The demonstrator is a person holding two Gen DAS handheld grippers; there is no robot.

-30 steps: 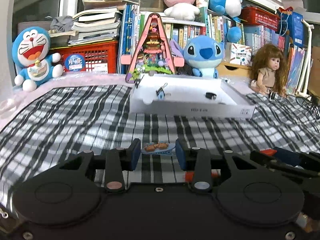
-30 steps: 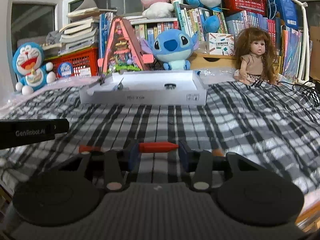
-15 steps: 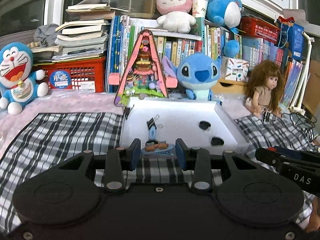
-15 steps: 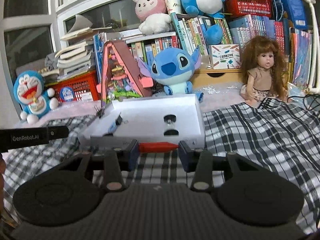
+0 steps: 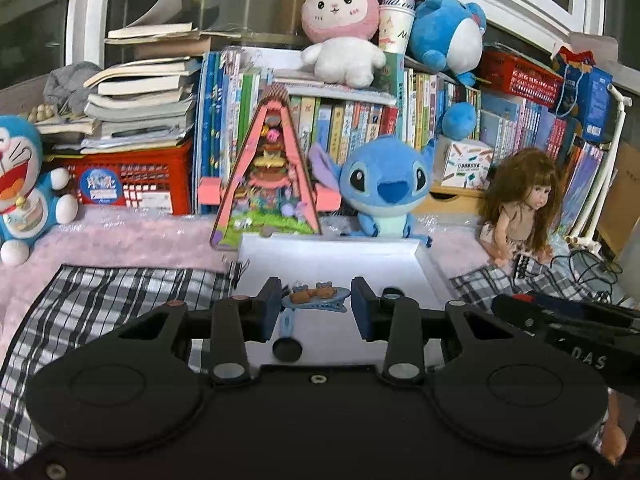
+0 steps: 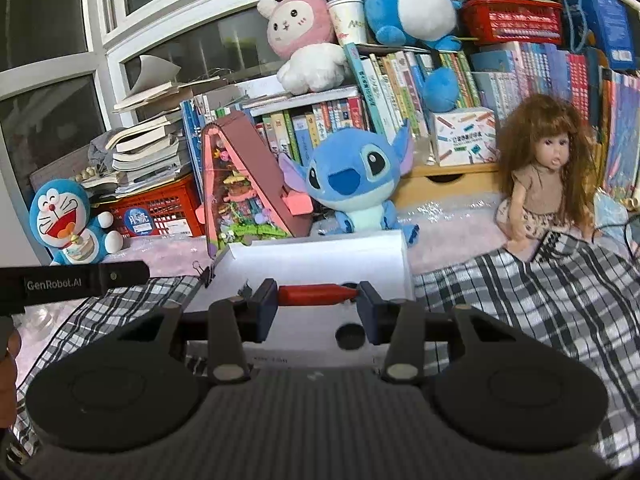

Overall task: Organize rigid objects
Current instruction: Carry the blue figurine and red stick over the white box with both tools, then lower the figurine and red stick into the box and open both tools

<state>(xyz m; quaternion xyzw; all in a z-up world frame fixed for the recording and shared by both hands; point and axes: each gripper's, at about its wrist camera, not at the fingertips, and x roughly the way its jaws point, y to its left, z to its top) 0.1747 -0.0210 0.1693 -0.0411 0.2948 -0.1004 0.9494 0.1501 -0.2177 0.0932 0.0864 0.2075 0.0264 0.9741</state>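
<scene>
My left gripper [image 5: 315, 300] is shut on a blue hair clip with two small bears [image 5: 316, 294] and holds it above the white tray [image 5: 332, 254]. My right gripper [image 6: 318, 295] is shut on a red pen-like stick [image 6: 316, 294], held crosswise over the same white tray [image 6: 320, 258]. Inside the tray lie a blue binder clip [image 5: 287, 322], a black round cap [image 5: 286, 350] and another black round piece [image 6: 350, 336]. The tray sits on a black-and-white plaid cloth [image 6: 540, 300].
Behind the tray stand a pink triangular toy house [image 5: 270, 176], a blue Stitch plush [image 5: 386, 188], a doll [image 5: 524, 204] and a Doraemon plush [image 5: 20, 192]. Books fill the shelf behind. A loose binder clip [image 6: 204, 274] lies by the tray's left corner.
Both grippers rose from the plaid cloth and moved forward over the white tray, each still carrying its object. The tray now lies right under the fingers.
</scene>
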